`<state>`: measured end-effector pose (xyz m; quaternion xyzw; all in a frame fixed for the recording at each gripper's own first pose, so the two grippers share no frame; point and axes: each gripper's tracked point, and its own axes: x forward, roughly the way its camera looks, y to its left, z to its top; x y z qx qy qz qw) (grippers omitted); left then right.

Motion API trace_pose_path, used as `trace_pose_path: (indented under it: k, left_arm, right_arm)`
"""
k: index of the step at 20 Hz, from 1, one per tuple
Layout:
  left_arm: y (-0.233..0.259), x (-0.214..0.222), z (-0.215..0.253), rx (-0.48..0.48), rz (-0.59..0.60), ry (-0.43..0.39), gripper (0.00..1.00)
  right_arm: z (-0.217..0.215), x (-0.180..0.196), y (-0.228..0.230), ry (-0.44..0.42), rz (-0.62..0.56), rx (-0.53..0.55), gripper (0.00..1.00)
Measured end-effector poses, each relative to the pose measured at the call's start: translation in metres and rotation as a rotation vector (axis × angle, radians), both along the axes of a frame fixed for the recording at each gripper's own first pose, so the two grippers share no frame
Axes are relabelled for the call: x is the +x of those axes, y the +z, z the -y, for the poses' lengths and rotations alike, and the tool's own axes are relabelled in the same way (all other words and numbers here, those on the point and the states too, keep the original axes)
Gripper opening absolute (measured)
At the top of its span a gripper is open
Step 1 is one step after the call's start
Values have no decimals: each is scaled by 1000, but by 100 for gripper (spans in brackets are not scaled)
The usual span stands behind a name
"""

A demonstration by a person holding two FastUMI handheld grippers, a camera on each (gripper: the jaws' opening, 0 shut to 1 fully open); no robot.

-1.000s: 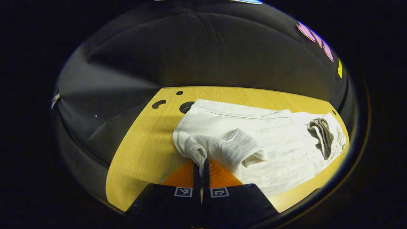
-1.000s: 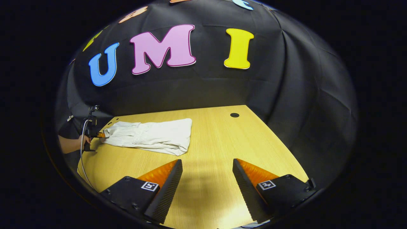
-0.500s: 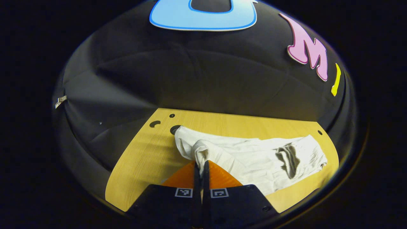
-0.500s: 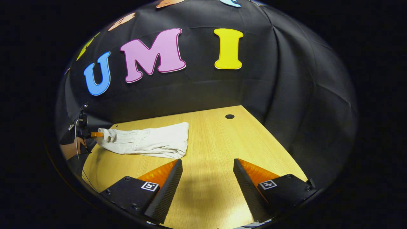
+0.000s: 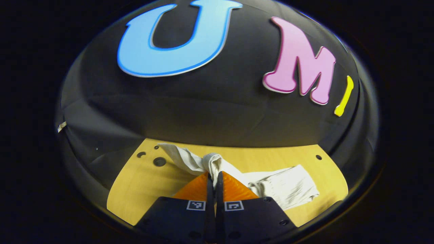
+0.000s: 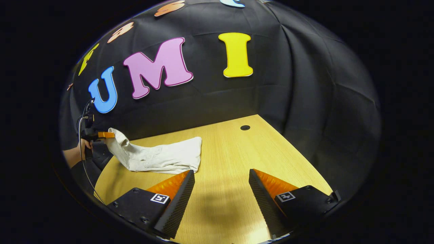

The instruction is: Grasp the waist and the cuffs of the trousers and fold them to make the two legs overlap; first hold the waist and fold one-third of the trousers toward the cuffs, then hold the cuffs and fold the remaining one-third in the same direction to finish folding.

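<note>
I am counting one pair of trousers, one table and two grippers. My left gripper is pinching one end of the trousers between both fingers, which are pressed nearly together with only cloth between them. That end is hanging lifted off the table right at the fingertips, and the rest is trailing away ahead and to the right, lying on the wood. I cannot tell whether the pinched end is the waist or the cuffs.

My right gripper is standing wide apart, holding nothing, with bare table between the two fingers. From it, the trousers are lying ahead and to the left, apart from its fingertips. Farther left, I am seeing the left gripper raising the cloth's end, with one hand holding it. In the tabletop I am counting three dark holes beyond the left gripper's left side and one far right.
</note>
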<state>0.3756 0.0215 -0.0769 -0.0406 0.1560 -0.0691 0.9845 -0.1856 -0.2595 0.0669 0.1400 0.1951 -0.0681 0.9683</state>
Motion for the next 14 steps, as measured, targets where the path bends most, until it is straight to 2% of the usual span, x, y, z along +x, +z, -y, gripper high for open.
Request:
trace_pose_path:
  k: [6, 10, 14]
  left_arm:
    - [26, 1, 135, 48, 34, -174, 6]
    - [24, 2, 209, 10, 17, -244, 6]
    - [13, 2, 266, 24, 1, -315, 6]
  right_arm:
    - [35, -7, -6, -54, 2, 10, 98]
    - [56, -15, -10, -103, 10, 31, 98]
    - [67, -16, -16, -139, 14, 47, 98]
